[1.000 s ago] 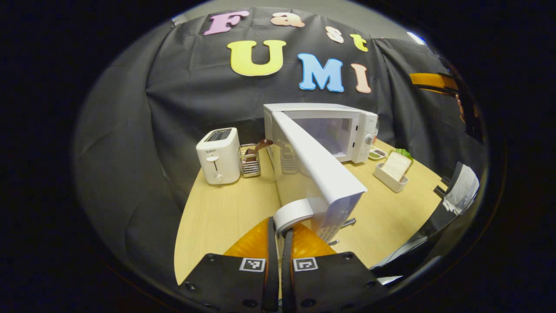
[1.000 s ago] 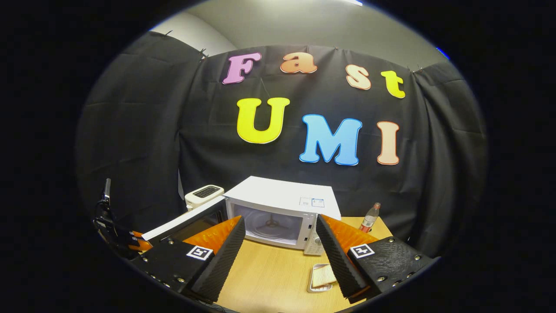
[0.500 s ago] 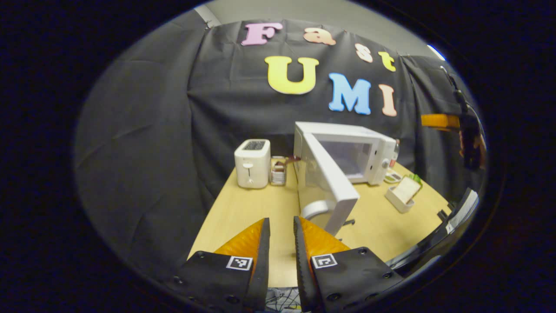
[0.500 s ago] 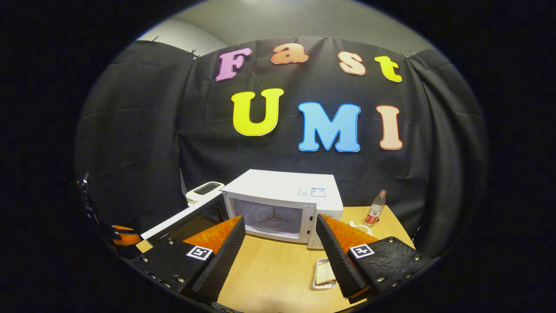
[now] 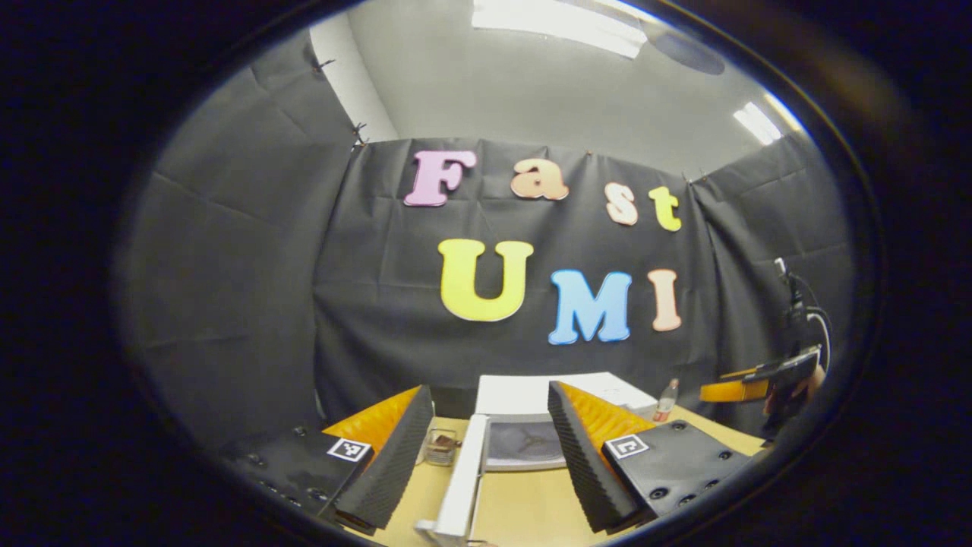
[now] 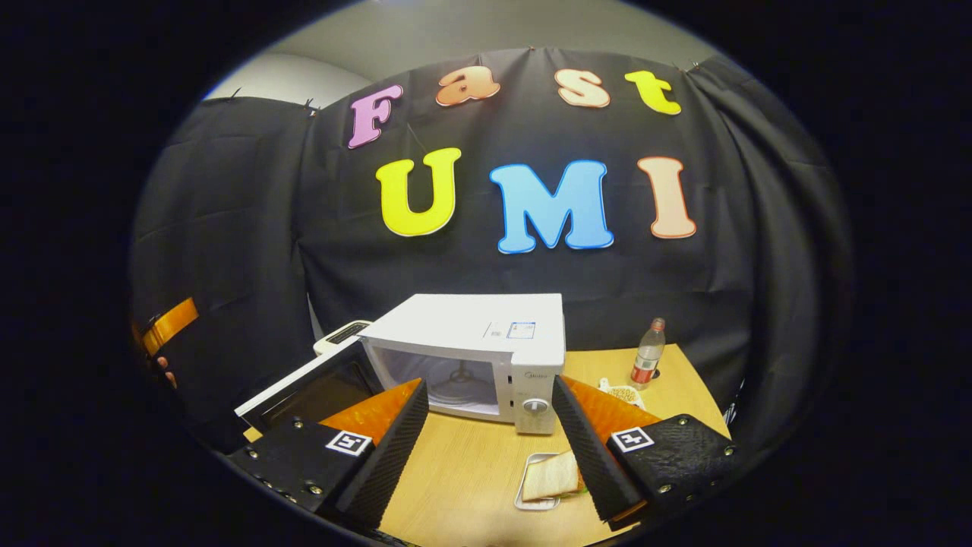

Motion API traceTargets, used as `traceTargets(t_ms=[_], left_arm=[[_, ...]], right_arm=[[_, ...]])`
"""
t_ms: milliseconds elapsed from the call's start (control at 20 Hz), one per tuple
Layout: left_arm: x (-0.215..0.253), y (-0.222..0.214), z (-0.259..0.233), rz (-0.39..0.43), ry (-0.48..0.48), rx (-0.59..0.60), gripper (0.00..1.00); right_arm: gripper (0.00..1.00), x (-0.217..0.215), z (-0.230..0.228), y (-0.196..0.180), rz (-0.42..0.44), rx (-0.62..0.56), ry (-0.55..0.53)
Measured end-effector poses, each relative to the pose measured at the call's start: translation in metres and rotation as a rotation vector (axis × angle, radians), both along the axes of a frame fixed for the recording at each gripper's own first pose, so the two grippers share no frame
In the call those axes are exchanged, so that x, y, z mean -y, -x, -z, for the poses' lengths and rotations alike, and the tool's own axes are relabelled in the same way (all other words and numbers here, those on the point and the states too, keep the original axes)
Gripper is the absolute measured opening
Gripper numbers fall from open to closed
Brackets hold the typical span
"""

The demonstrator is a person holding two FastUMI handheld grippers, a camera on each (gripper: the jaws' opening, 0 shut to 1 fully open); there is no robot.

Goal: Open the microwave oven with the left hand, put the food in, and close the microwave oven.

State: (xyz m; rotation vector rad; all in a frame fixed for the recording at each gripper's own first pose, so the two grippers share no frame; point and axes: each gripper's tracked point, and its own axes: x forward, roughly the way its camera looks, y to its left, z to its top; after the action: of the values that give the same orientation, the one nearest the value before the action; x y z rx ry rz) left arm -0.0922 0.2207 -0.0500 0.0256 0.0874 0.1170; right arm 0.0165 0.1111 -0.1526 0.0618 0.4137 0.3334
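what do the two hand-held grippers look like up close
Left hand-held gripper and right hand-held gripper look alike: each has two wedge-shaped fingers with ribbed inner pads on black mounting blocks studded with screws. Each block carries a small square black-and-white marker tag.

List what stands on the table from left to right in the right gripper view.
Open microwave door → microwave oven → tray with the sandwich → small dish → bottle.

Bright ceiling lights glare overhead; the table is evenly lit, edges bend, and everything looks sharp.
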Motion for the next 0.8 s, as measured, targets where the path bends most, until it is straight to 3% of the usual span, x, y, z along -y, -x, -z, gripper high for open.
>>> traceTargets(t_ms=[150,200,400,650,700,800], left_arm=[[0.052,-0.040,0.007,0.092,0.070,-0.013,0.94],[0.065,-0.052,0.008,0.113,0.087,-0.017,0.98],[0.095,-0.086,0.005,0.151,0.067,-0.020,0.95],[0.120,-0.103,0.016,0.152,0.040,-0.061,0.96],[0.123,-0.105,0.017,0.146,0.034,-0.067,0.96],[0.131,-0.108,0.020,0.135,0.026,-0.075,0.96]], right_arm=[[0.99,0.038,0.027,-0.005,0.043,-0.079,0.006],[0.99,0.049,0.036,-0.006,0.061,-0.106,0.002],[0.99,0.088,0.084,-0.007,0.122,-0.237,-0.012],[0.99,0.105,0.146,-0.003,0.127,-0.433,-0.052],[0.94,0.107,0.156,0.000,0.119,-0.468,-0.062],[0.99,0.104,0.176,0.004,0.094,-0.538,-0.134]])
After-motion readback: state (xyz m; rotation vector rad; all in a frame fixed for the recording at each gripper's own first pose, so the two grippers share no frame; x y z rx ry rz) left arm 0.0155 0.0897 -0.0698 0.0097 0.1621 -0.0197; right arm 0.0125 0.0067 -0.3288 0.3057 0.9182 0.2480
